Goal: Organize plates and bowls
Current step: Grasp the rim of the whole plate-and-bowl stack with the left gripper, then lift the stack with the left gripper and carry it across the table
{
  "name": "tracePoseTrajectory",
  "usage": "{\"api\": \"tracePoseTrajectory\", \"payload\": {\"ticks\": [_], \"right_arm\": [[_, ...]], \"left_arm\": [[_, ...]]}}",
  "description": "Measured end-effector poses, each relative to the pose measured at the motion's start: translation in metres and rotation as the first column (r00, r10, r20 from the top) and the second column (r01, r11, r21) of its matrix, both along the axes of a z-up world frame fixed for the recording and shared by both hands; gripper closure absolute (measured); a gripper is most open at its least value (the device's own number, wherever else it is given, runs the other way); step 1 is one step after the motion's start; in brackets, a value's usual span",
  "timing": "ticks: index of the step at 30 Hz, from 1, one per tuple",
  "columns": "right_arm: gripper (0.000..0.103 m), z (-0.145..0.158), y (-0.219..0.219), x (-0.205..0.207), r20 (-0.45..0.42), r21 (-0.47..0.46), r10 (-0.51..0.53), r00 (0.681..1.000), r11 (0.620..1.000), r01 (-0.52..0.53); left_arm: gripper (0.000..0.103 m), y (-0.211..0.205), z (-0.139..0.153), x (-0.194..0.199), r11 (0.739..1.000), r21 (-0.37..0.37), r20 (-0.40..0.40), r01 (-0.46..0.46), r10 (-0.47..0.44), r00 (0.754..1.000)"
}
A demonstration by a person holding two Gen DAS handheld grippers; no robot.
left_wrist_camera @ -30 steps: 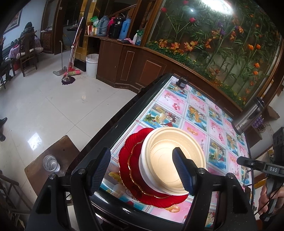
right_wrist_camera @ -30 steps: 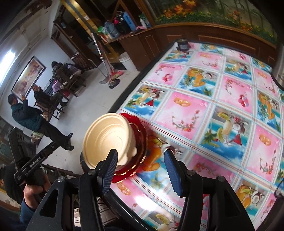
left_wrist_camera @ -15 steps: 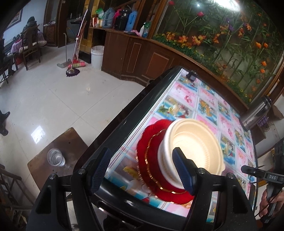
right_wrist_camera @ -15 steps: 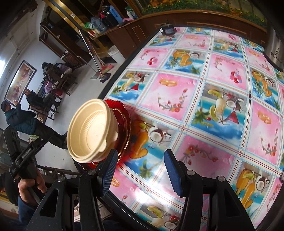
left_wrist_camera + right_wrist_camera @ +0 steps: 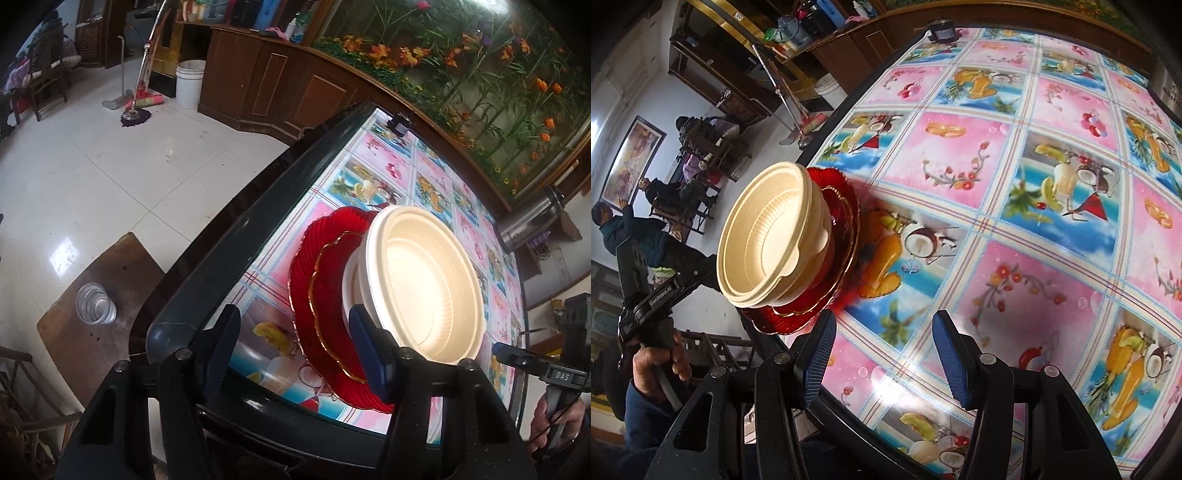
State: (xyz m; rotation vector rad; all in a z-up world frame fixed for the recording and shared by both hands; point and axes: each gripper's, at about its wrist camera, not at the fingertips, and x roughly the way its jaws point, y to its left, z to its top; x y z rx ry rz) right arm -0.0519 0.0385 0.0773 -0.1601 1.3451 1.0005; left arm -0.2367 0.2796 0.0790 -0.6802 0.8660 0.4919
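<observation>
Cream bowls (image 5: 424,291) are nested in a stack on a small red plate with a gold rim (image 5: 330,291), which lies on a larger red plate (image 5: 314,240) near the table's corner. The same stack (image 5: 772,236) shows in the right wrist view. My left gripper (image 5: 295,347) is open and empty, in front of the plates' near edge. My right gripper (image 5: 882,358) is open and empty, over the tablecloth to the right of the stack.
The table (image 5: 236,221) has a dark raised rim and a fruit-pattern cloth (image 5: 1015,184). A steel thermos (image 5: 532,221) stands at the far right. A small dark object (image 5: 942,33) sits at the far corner. A glass (image 5: 94,304) stands on a low stool.
Both cameras have shifted while the stack stays put. The left gripper has moved left, so the stack now sits toward its right finger. The right gripper has drawn nearer the table.
</observation>
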Motion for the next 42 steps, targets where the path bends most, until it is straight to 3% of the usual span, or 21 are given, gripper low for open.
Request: {"api": "tracePoseTrajectory", "payload": {"ticks": [8, 19, 22, 27, 36, 42], "right_arm": [[0.048, -0.007, 0.012, -0.002, 0.001, -0.005, 0.020, 1.000, 1.000, -0.020], [0.049, -0.020, 0.032, 0.002, -0.031, 0.015, 0.020, 0.999, 1.000, -0.019], [0.049, -0.028, 0.039, 0.003, -0.032, -0.004, 0.028, 0.999, 1.000, -0.029], [0.067, -0.038, 0.050, 0.005, -0.062, 0.022, 0.036, 0.997, 0.999, -0.035], [0.088, -0.051, 0.081, 0.001, -0.088, -0.003, 0.060, 0.994, 0.998, -0.061], [0.091, -0.048, 0.087, 0.004, -0.061, -0.009, 0.046, 0.997, 0.999, -0.047]], "left_arm": [[0.057, 0.009, -0.007, 0.008, 0.999, -0.049, 0.004, 0.010, -0.010, 1.000], [0.057, 0.012, -0.020, 0.020, 0.997, -0.051, -0.024, 0.052, -0.054, 0.998], [0.069, 0.012, -0.027, 0.028, 0.996, -0.055, -0.050, 0.075, -0.078, 0.996], [0.076, 0.014, -0.037, 0.034, 0.994, -0.058, -0.066, 0.090, -0.094, 0.993], [0.090, 0.025, -0.051, 0.046, 0.992, -0.075, -0.077, 0.105, -0.110, 0.991], [0.094, 0.023, -0.056, 0.054, 0.991, -0.080, -0.075, 0.111, -0.117, 0.990]]}}
